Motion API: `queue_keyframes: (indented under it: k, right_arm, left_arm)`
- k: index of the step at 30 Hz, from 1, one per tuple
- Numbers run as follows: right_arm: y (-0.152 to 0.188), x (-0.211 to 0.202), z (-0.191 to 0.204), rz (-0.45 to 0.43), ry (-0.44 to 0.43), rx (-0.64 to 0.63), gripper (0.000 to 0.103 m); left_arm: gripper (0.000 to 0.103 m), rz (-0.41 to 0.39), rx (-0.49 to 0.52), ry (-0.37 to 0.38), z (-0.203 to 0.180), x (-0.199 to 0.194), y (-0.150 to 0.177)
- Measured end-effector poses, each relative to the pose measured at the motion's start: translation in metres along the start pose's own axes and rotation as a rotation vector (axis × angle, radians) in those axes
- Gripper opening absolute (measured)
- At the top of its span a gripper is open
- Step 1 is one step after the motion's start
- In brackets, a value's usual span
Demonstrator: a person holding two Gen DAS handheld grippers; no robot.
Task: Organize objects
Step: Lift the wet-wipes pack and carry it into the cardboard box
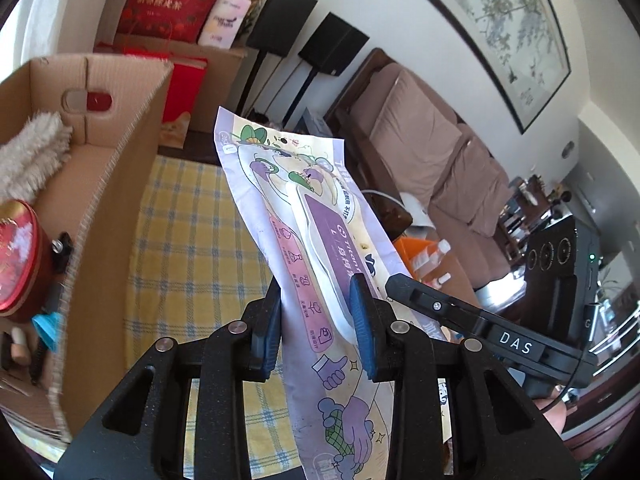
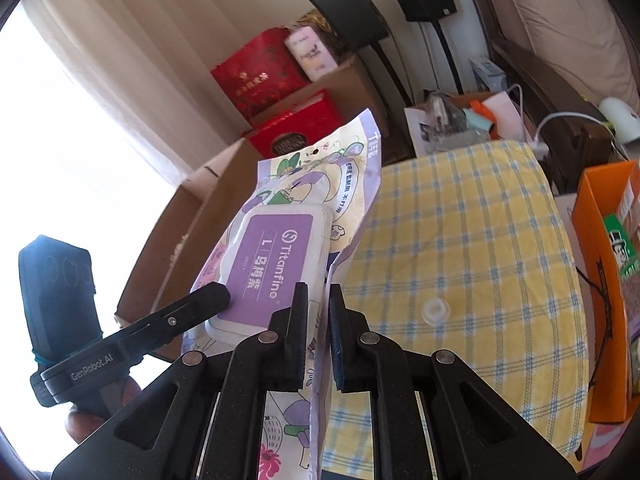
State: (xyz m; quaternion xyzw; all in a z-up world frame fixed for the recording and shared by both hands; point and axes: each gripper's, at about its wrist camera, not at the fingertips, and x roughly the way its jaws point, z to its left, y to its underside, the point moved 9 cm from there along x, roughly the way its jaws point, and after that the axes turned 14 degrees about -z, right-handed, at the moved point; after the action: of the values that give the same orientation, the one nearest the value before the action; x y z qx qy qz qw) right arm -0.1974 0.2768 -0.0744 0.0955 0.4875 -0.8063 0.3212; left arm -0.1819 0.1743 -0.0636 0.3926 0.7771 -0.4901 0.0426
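Holding the glove pack (image 1: 320, 248) from both sides, the left gripper (image 1: 318, 328) has its fingers closed across the pack's body, while the right gripper (image 2: 318, 332) pinches its thin edge. The pack's long axis runs away from the left fingers toward 12 o'clock, raised above the checked cloth (image 1: 192, 240). The cardboard box (image 1: 116, 184) lies at 9 o'clock, nearer the left gripper.

Pack (image 1: 316, 240) right of box (image 1: 116, 152)
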Motion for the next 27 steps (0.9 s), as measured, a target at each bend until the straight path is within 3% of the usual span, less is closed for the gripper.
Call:
queue_keyframes:
  k: [13,27]
  right_arm:
    - [-0.015,0.023,0.06,0.002,-0.058,-0.037,0.011]
    - [-0.015,0.089,0.13,0.051,-0.128,-0.047,0.011]
  left_arm:
    - [0.029,-0.061,0.004,-0.046,0.035,-0.037,-0.043]
    - [0.029,-0.086,0.004,-0.147,0.105,-0.068,-0.089]
